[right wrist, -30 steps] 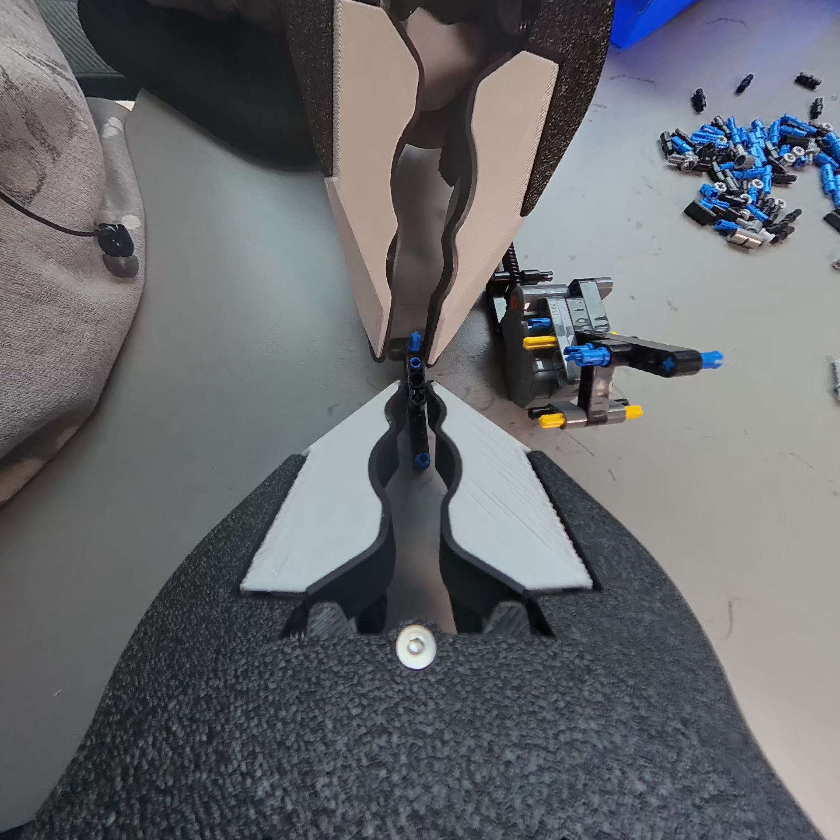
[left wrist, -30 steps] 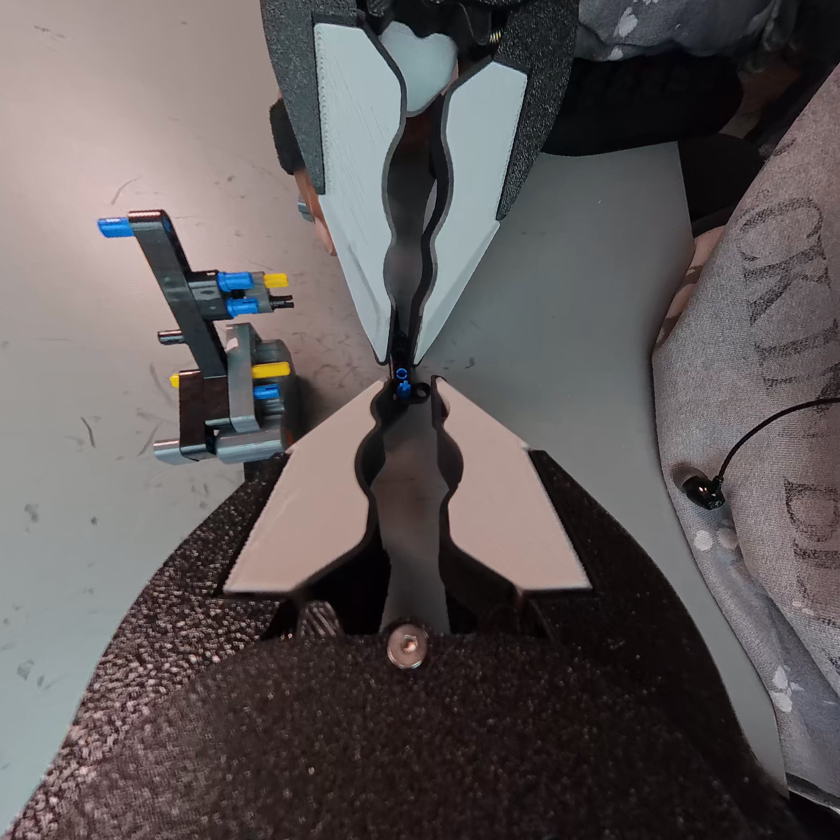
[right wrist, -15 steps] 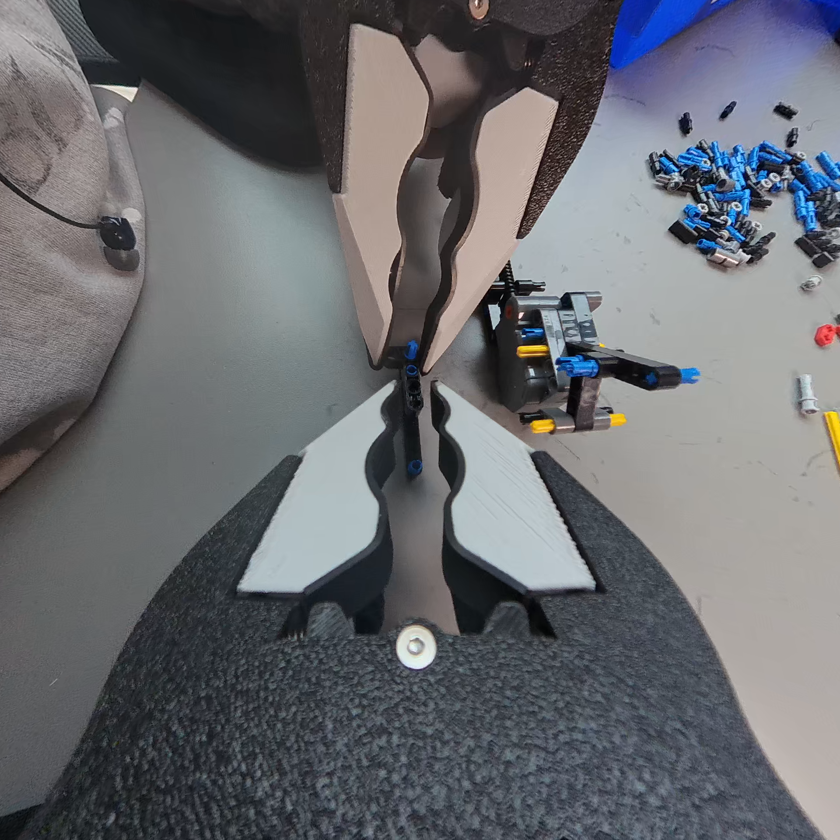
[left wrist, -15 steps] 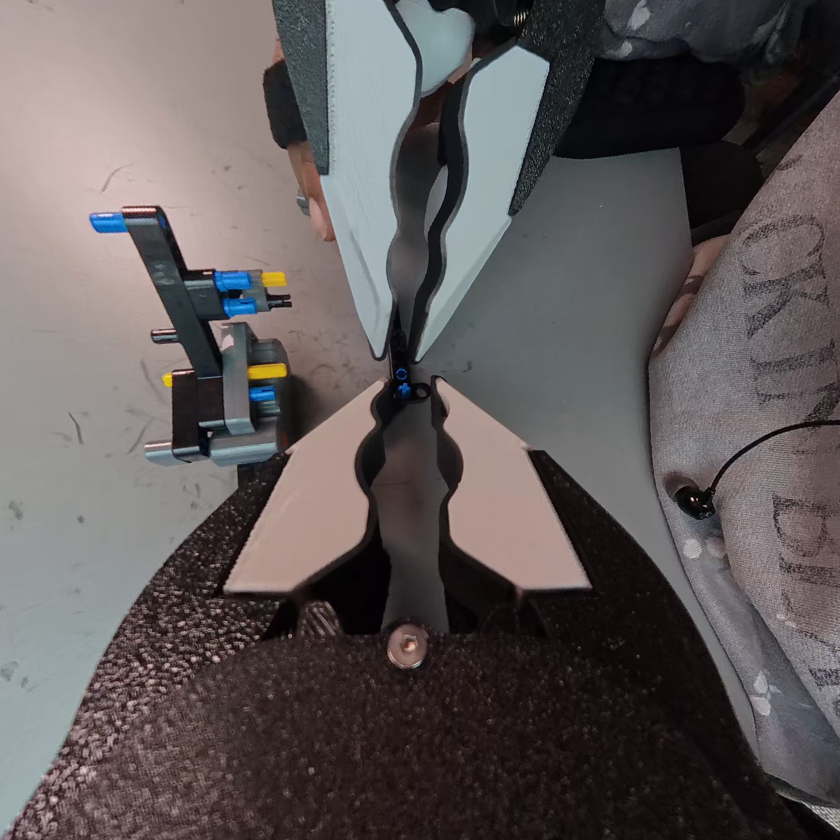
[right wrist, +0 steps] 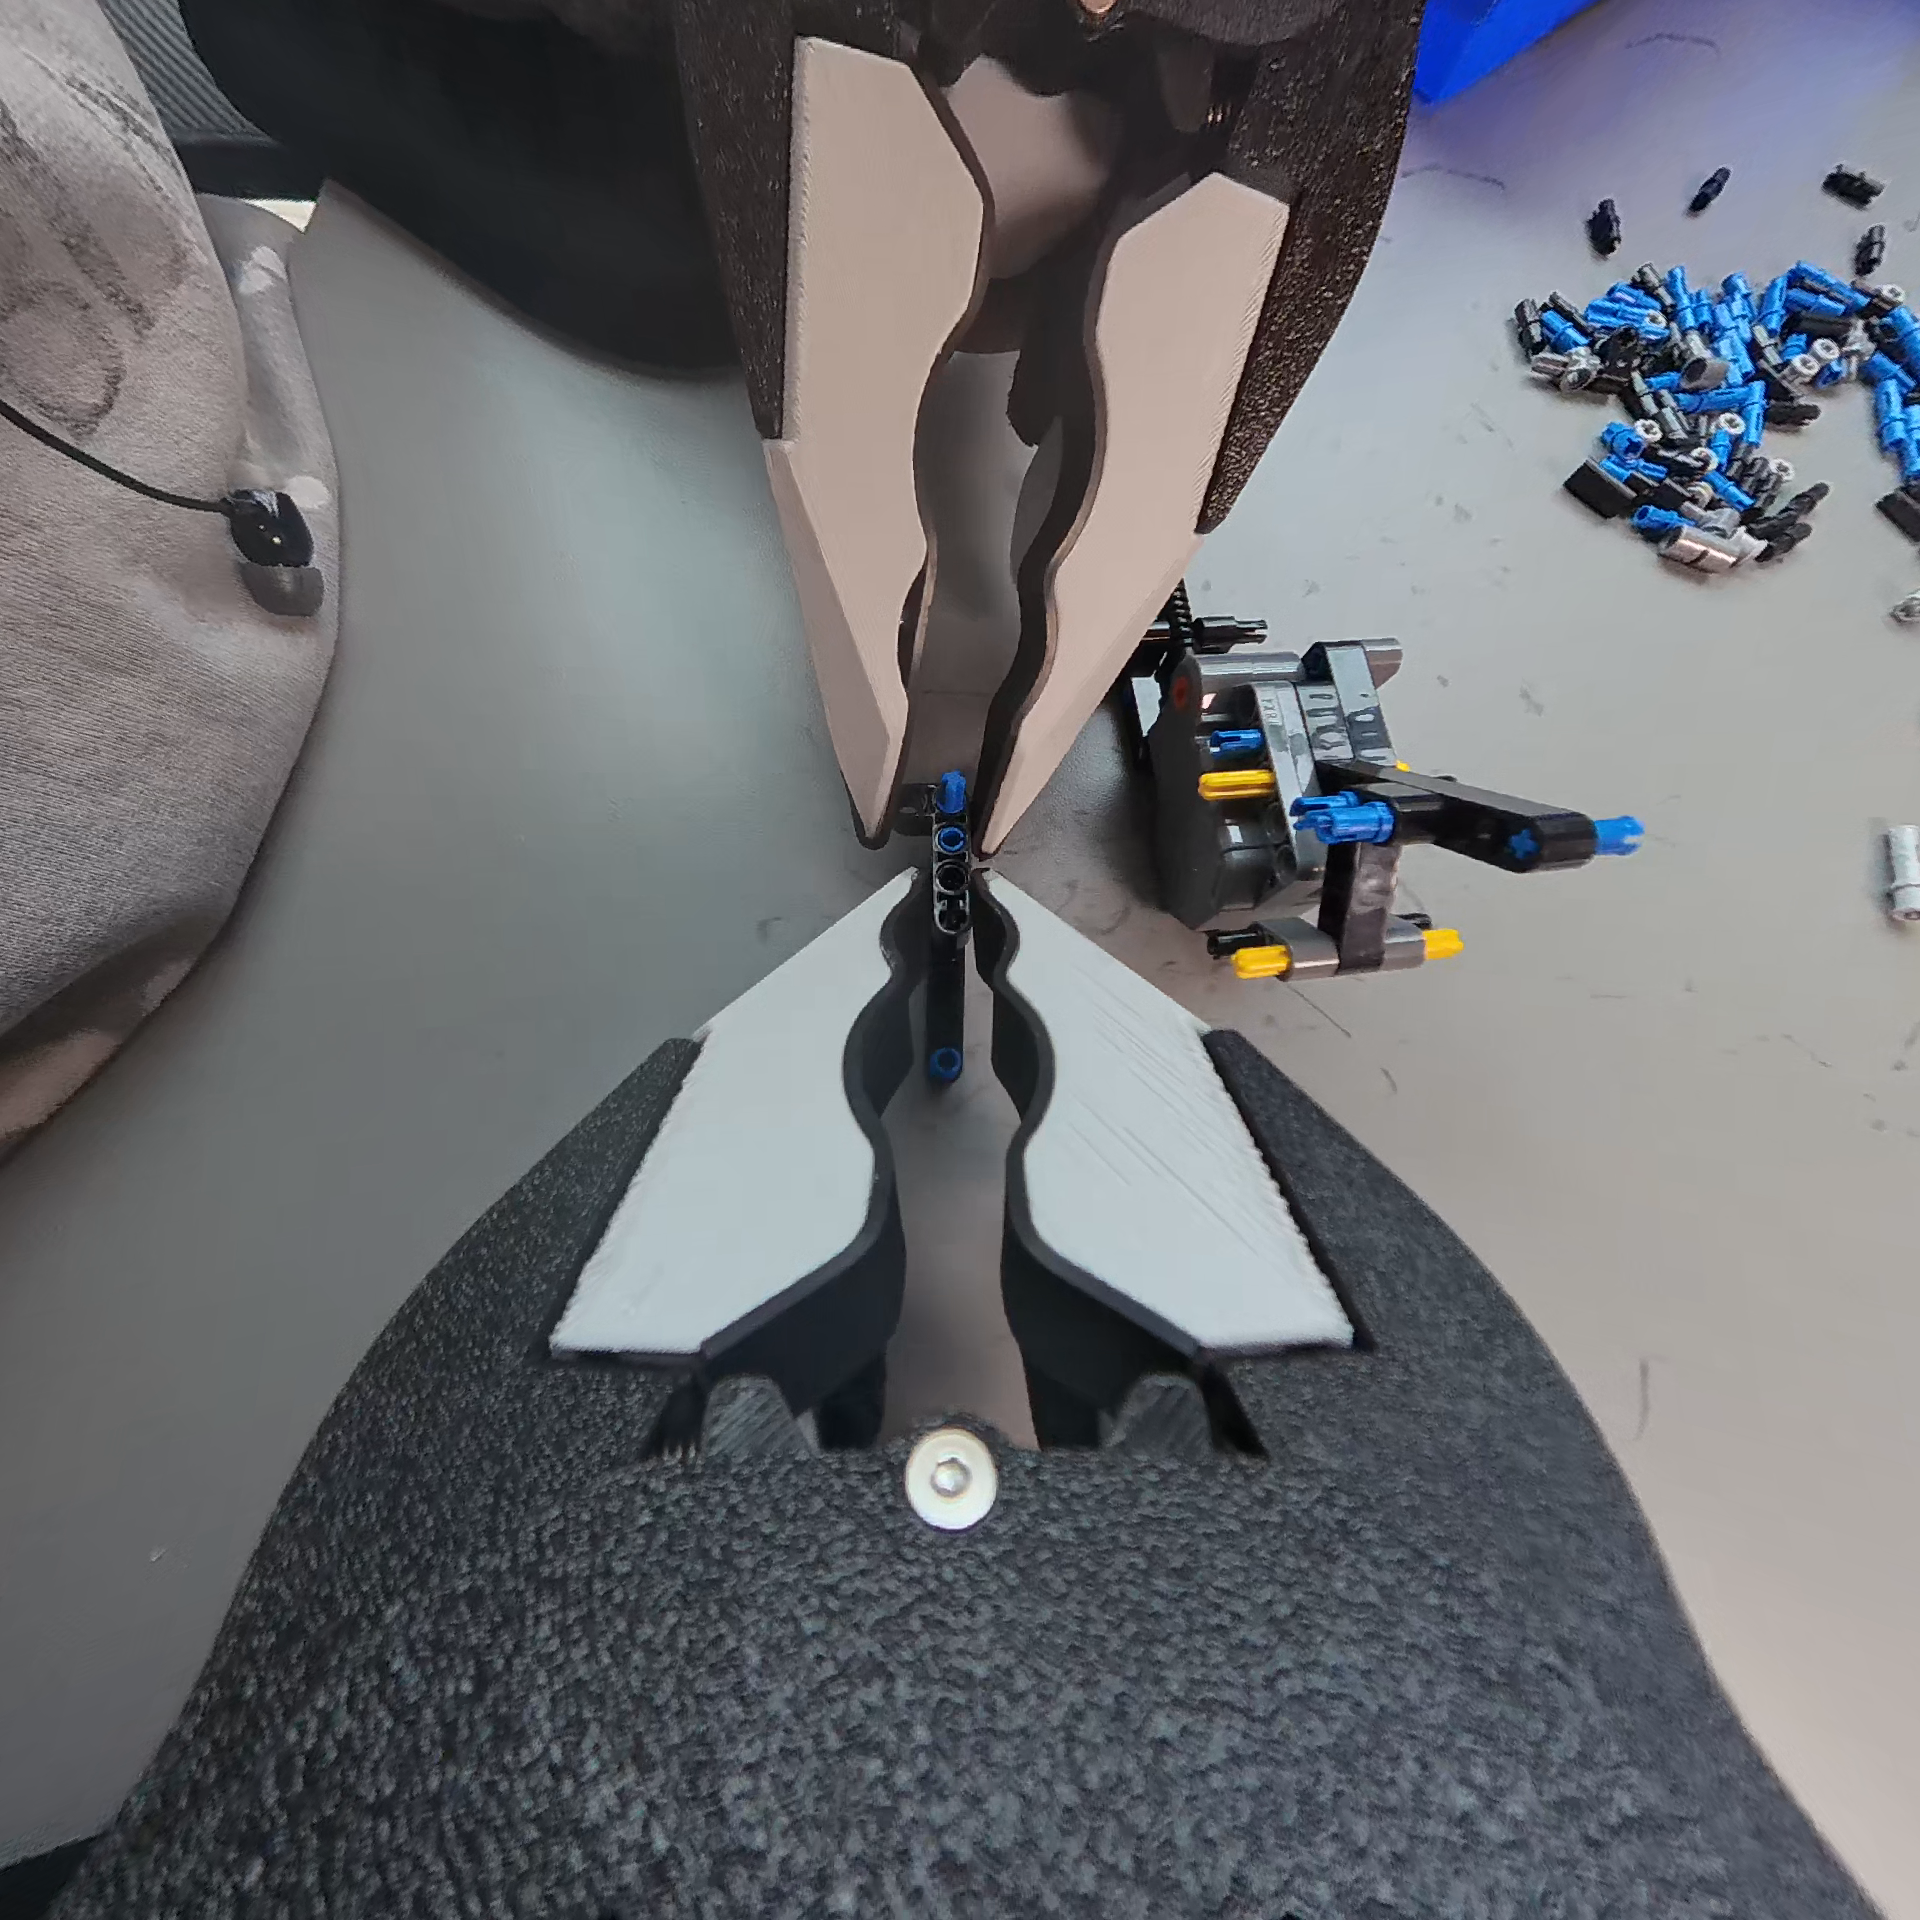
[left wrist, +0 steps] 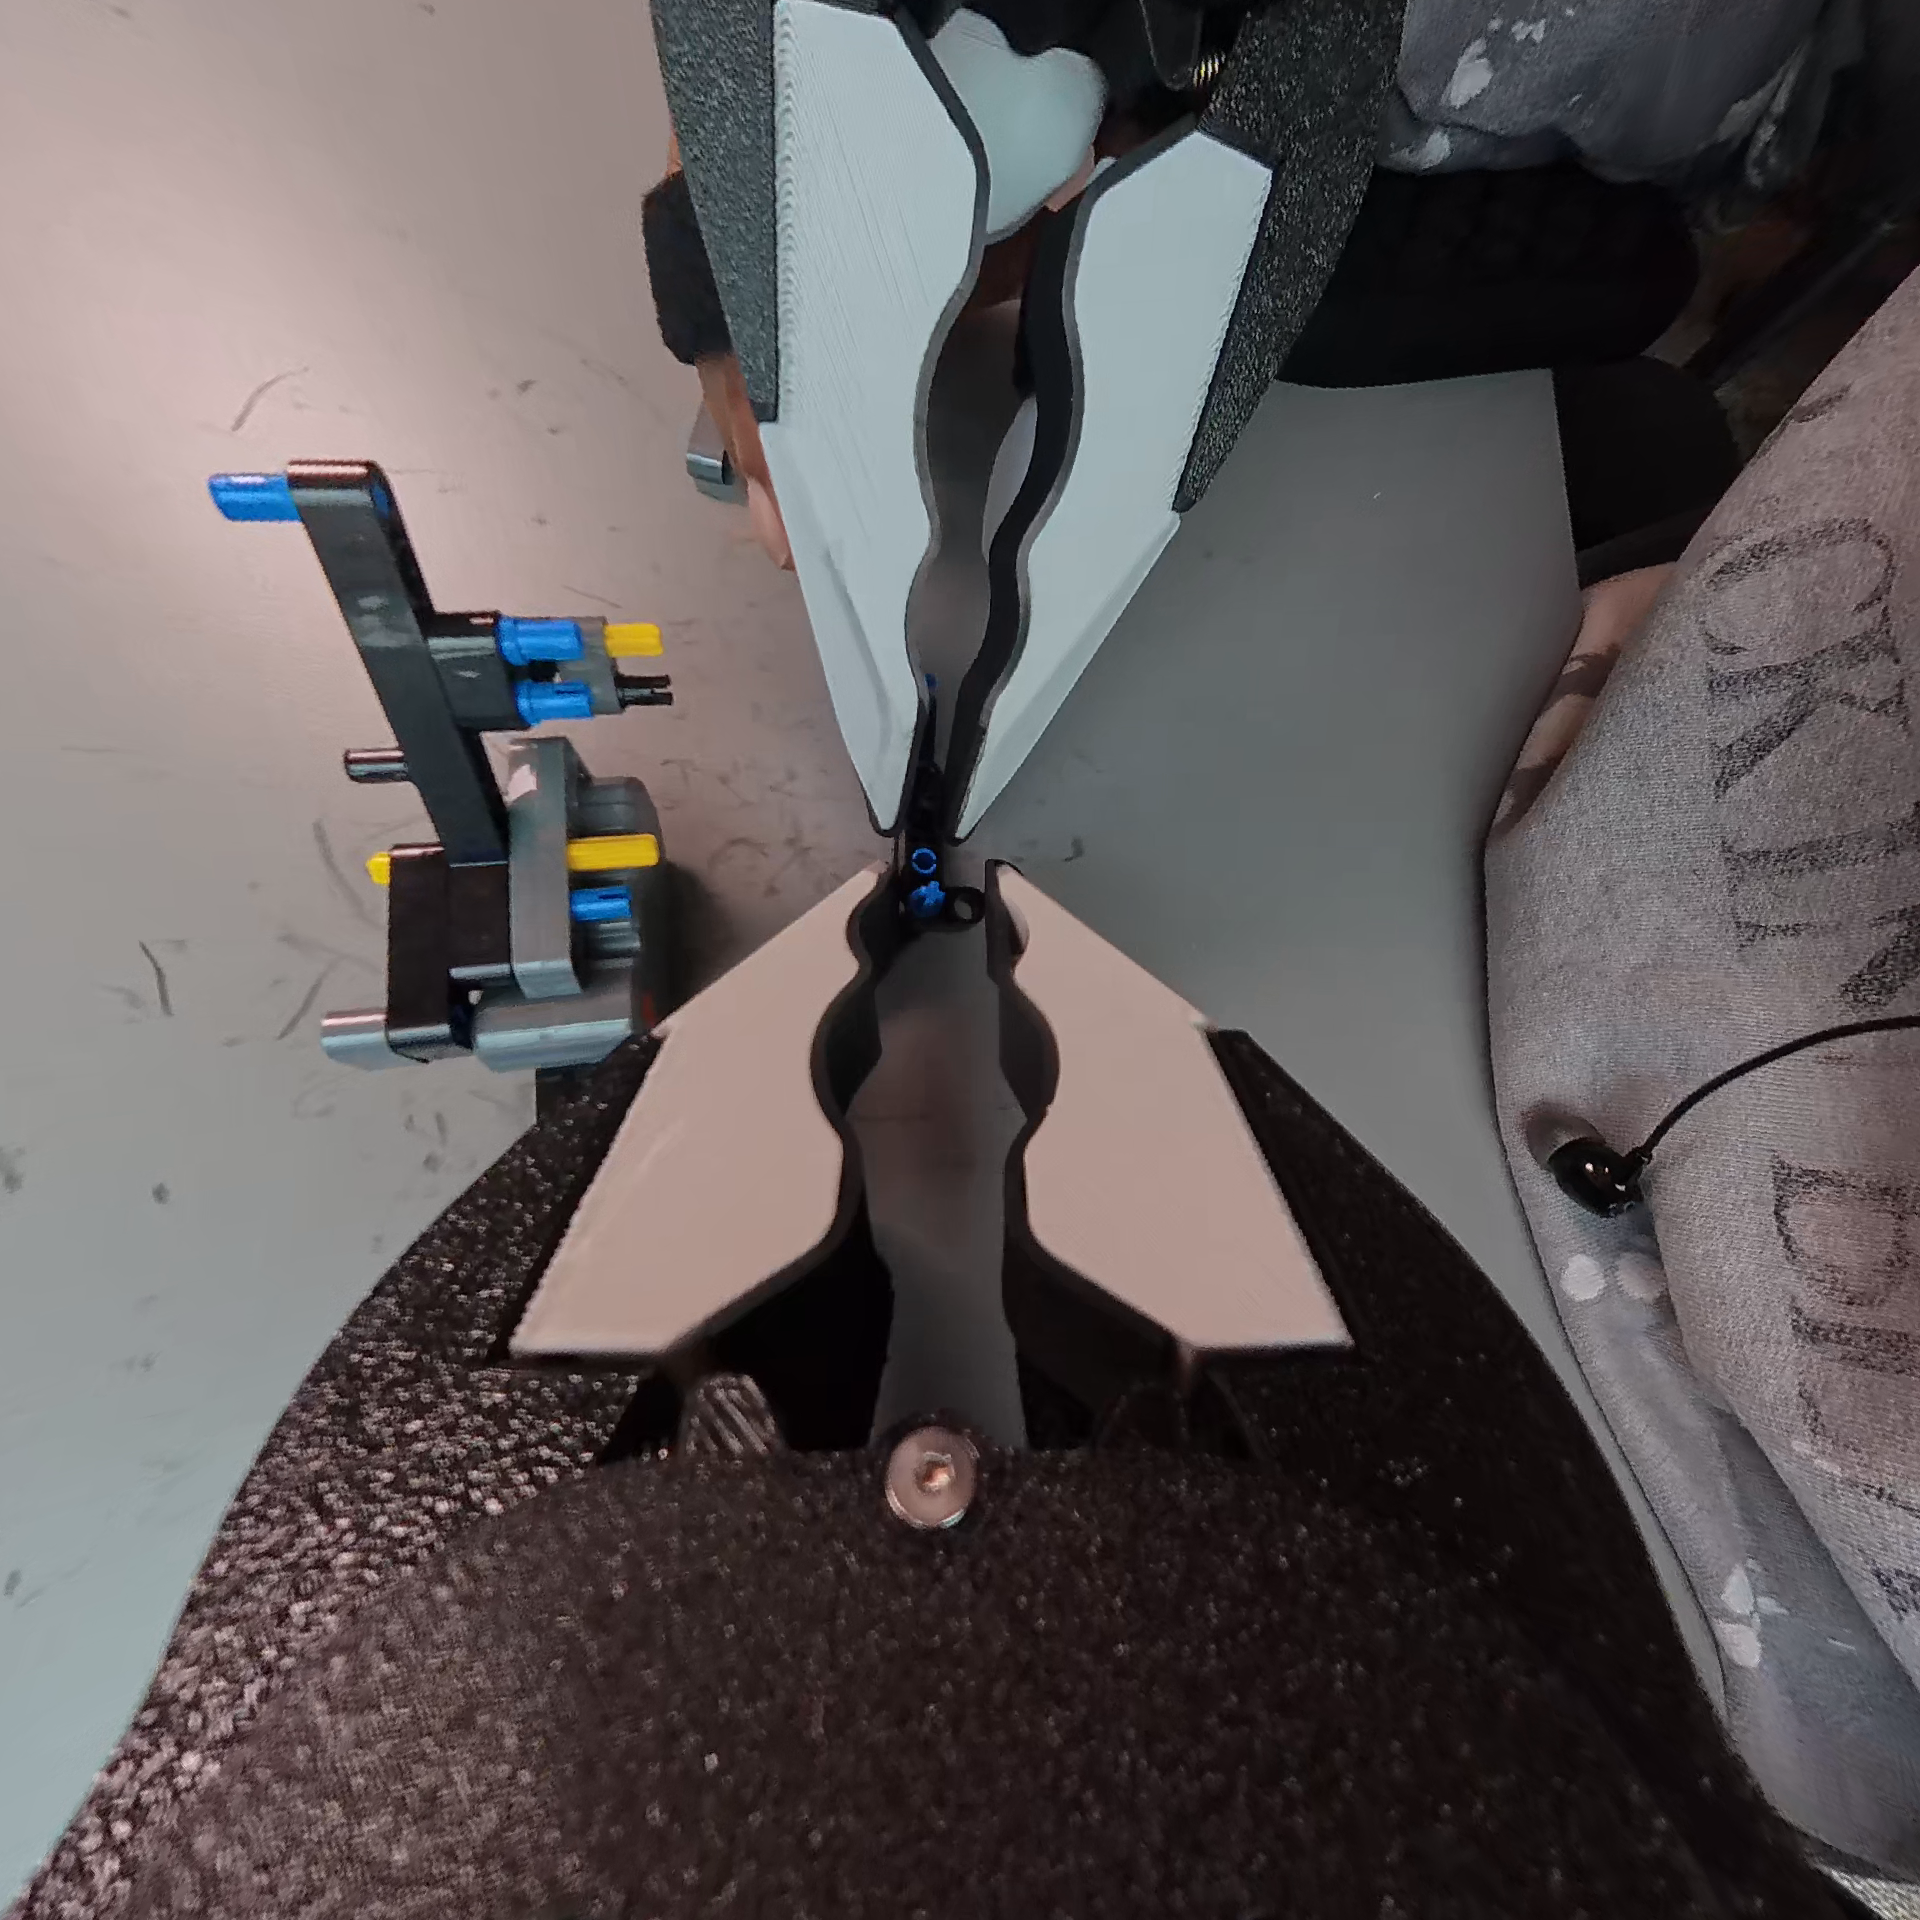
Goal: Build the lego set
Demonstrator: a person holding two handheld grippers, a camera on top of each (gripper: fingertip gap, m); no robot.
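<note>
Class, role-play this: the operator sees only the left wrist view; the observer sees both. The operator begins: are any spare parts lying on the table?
Observer: Yes, a pile of blue and black pins lies beyond the partial build.
Operator: My left gripper holds a small connector at the right gripper's black beam. Anything else loose?
Observer: A lone pale grey piece sits past the build's blue-tipped arm.
Operator: Any container?
Observer: A blue bin corner shows behind the pile.
</note>
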